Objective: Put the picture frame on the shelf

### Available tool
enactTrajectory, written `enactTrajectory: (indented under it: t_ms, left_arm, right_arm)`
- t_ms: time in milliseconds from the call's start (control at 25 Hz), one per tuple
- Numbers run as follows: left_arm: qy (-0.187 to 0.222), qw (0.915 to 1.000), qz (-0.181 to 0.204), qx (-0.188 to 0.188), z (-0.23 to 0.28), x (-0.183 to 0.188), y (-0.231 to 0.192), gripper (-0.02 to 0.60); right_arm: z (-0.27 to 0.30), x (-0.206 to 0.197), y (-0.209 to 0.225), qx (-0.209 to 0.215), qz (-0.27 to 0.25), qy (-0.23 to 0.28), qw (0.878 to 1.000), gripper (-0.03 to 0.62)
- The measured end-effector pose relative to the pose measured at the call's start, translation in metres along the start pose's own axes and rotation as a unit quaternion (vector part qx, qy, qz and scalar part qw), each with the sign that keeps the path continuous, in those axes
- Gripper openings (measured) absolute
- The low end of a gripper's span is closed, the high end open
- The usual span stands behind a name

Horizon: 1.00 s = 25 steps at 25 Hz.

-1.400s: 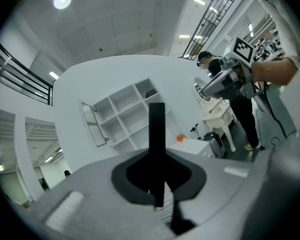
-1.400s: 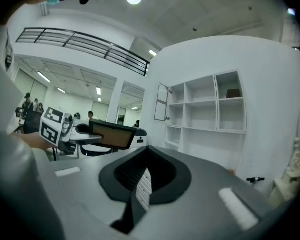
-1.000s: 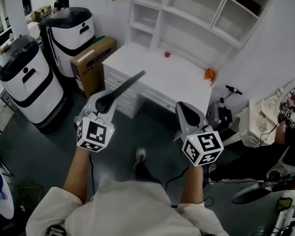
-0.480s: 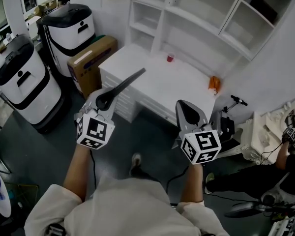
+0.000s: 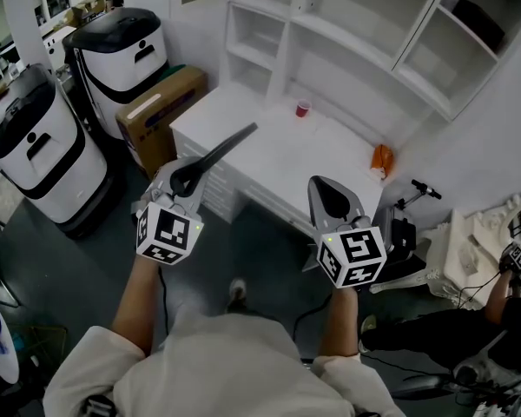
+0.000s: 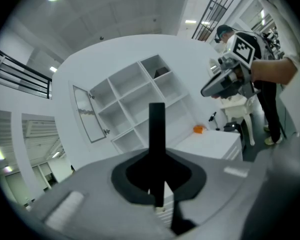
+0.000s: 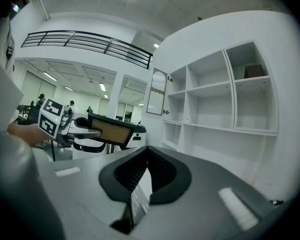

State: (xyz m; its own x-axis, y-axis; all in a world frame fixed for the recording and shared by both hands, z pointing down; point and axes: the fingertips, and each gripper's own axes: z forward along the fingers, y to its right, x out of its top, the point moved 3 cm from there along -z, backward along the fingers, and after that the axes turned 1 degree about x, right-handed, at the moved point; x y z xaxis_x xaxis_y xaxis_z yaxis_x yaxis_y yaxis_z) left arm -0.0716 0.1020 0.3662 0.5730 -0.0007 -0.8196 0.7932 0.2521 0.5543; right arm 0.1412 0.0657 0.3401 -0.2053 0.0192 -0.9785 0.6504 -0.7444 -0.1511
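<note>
Here, in the head view, the left hand-held gripper (image 5: 189, 181) is clamped on the picture frame (image 5: 230, 146), which juts edge-on toward the white counter (image 5: 269, 159) under the white shelf (image 5: 347, 37). The right hand-held gripper (image 5: 324, 189) has its jaws pressed together with nothing between them. Each carries a cube of black-and-white square markers. A red cup (image 5: 303, 109) and an orange object (image 5: 381, 157) sit on the counter, and a cardboard box (image 5: 161, 111) beside it bears a label too small to read. In the left gripper view the frame shows as a thin dark bar pinched upright between the jaws, with the shelf beyond it. In the right gripper view the jaws meet, empty, and the frame's tan backing faces the camera, held in the air well apart from the shelf.
</note>
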Motion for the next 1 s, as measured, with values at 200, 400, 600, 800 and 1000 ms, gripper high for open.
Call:
enactTrajectory:
  t_ms: [200, 400, 600, 800, 1000]
  left_arm:
    - [-0.006, 1.0, 0.004, 0.0, 0.027, 0.003, -0.007, 0.02]
    - [-0.008, 0.9999, 0.006, 0.007, 0.057, 0.006, -0.022, 0.02]
    - [-0.011, 0.9996, 0.012, 0.021, 0.09, 0.01, -0.038, 0.02]
    - [-0.014, 0.9994, 0.006, 0.032, 0.122, 0.01, -0.051, 0.02]
    - [-0.02, 0.9991, 0.008, 0.037, 0.152, 0.009, -0.057, 0.02]
  right_arm:
    - [0.02, 0.0, 0.022, 0.005, 0.002, -0.001, 1.0, 0.006]
    - [0.046, 0.007, 0.047, 0.012, -0.002, 0.003, 1.0, 0.006]
    - [0.078, 0.01, 0.075, 0.027, 0.001, 0.006, 1.0, 0.006]
    - [0.109, 0.012, 0.099, 0.038, -0.006, 0.007, 0.999, 0.006]
    - [0.131, 0.013, 0.125, 0.04, -0.004, 0.012, 0.999, 0.006]
